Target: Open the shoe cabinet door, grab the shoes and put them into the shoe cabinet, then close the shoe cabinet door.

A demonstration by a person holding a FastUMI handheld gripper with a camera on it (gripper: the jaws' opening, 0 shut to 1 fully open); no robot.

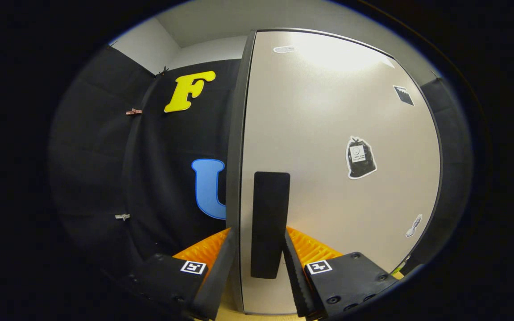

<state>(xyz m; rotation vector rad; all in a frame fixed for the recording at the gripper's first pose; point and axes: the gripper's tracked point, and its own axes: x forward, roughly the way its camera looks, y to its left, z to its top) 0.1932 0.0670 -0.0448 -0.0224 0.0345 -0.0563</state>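
Note:
The shoe cabinet door is a tall pale panel with a dark rim, standing right in front of me. A black upright handle sits near the door's left edge. My gripper straddles that edge. One finger lies against the dark outer side of the edge and the other against the handle's right side, so the fingers are shut on the handle and the door's edge. The inside of the cabinet is hidden behind the door.
Several small stickers dot the door's front. The booth's black cloth wall hangs to the left of the door. A sliver of something yellow-green peeks out past the door's lower right corner. Tan floor lies below the fingers.

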